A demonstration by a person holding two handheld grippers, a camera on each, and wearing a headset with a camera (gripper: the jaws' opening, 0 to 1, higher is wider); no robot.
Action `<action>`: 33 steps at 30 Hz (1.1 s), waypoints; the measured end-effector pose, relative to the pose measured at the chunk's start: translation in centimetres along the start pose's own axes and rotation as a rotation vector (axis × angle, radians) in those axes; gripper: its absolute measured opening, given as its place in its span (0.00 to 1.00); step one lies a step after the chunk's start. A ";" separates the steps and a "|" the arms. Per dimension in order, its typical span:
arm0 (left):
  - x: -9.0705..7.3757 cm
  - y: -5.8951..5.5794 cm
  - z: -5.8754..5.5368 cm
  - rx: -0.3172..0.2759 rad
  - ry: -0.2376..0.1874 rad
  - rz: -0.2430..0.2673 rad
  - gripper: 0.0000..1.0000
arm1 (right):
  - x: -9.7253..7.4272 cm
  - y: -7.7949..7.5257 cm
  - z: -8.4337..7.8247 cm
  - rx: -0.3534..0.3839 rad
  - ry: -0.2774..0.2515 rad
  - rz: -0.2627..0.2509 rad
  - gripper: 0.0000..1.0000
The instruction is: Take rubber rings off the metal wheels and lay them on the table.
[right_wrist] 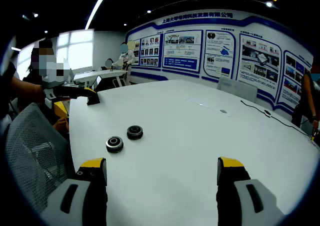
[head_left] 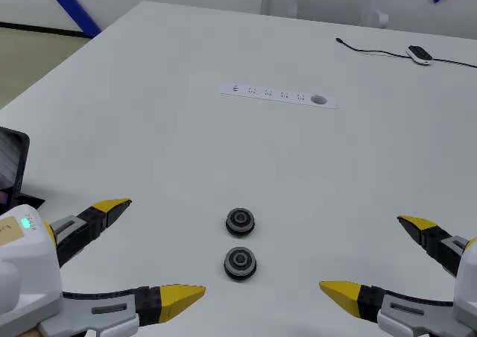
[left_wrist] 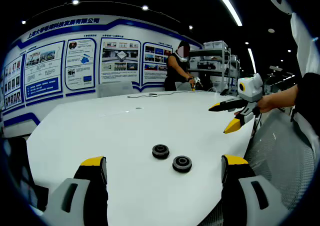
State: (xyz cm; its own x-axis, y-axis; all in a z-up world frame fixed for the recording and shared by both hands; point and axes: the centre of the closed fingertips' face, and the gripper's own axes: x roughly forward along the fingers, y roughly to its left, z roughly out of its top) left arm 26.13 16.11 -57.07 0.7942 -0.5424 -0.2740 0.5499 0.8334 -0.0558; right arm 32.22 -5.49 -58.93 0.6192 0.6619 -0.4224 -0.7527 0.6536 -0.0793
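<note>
Two small metal wheels lie flat on the white table (head_left: 149, 128), close together but not touching, one behind the other from where the person stands. They are the far wheel (head_left: 240, 221) and the near wheel (head_left: 241, 262). Each has a dark rubber ring (head_left: 229, 223) seated around its rim, and no ring lies loose on the tabletop. The left gripper (head_left: 165, 244) hangs low to the left of the pair, its yellow-tipped jaws spread wide with nothing between them. The right gripper (head_left: 361, 251) mirrors it on the other side, its jaws equally wide and empty. Both are clear of the wheels, which sit between them. From the left gripper view, the left gripper (left_wrist: 164, 161) looks across the table at the far wheel (left_wrist: 160, 151) and the near wheel (left_wrist: 182, 163). The right gripper (left_wrist: 235, 113) is raised off to the right, beyond them. From the right gripper view, the right gripper (right_wrist: 161, 162) frames bare table, with the far wheel (right_wrist: 134, 132) and the near wheel (right_wrist: 114, 144) to the left. The left gripper (right_wrist: 75, 93) is held out past them near the table's edge. Farther up the table a power strip (head_left: 279, 95) is set flush in the surface. A small black device on a cable (head_left: 419, 54) rests near the far right corner.
</note>
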 end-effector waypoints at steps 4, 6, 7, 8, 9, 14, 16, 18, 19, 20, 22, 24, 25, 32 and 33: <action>0.0 -0.1 0.0 -0.001 -0.001 -0.002 0.97 | -0.1 0.1 0.0 0.003 0.001 0.002 0.92; 0.0 -0.1 0.0 0.000 0.000 -0.002 0.97 | -0.2 0.1 -0.1 0.004 0.004 0.005 0.92; 0.0 -0.2 0.0 0.001 0.001 -0.002 0.97 | -0.2 0.2 -0.1 0.003 0.006 0.006 0.92; 0.0 -0.2 0.0 0.001 0.001 -0.004 0.97 | -0.2 0.2 -0.2 0.002 0.008 0.009 0.92; 0.0 -0.2 0.1 0.002 0.001 -0.004 0.97 | -0.2 0.3 -0.2 0.002 0.009 0.011 0.92; 0.1 -0.3 0.1 0.003 0.006 -0.002 0.96 | -0.2 0.4 -0.3 0.003 0.015 0.017 0.91; 0.1 -0.3 0.0 0.007 0.011 -0.001 0.95 | -0.2 0.5 -0.4 0.003 0.016 0.018 0.91; 0.0 -0.3 0.0 0.007 0.012 0.000 0.95 | -0.3 0.6 -0.5 0.003 0.019 0.022 0.91; 0.0 -0.3 0.0 0.004 0.011 -0.001 0.95 | -0.3 0.6 -0.5 0.002 0.020 0.021 0.91; 0.0 -0.3 0.0 0.004 0.010 -0.001 0.95 | -0.3 0.5 -0.6 0.003 0.021 0.021 0.91; -0.1 -0.3 0.0 0.003 0.011 -0.001 0.94 | -0.3 0.6 -0.6 0.004 0.023 0.022 0.91; -0.1 -0.3 -0.1 0.002 0.013 -0.001 0.94 | -0.3 0.6 -0.7 0.004 0.025 0.021 0.91; -0.1 -0.2 -0.2 0.003 0.016 -0.002 0.94 | -0.3 0.6 -0.7 0.006 0.026 0.021 0.91; 0.2 0.0 -0.2 0.005 0.019 -0.006 0.93 | -0.4 0.4 -0.9 0.014 0.034 0.017 0.90; 0.3 0.0 -0.2 0.002 0.019 -0.007 0.93 | -0.4 0.3 -0.9 0.018 0.033 0.017 0.90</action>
State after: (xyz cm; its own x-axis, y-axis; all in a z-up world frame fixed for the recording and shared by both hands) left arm 26.36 15.96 -57.32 0.7853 -0.5460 -0.2918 0.5559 0.8294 -0.0560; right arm 31.54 -5.85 -59.63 0.5986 0.6603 -0.4534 -0.7585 0.6493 -0.0558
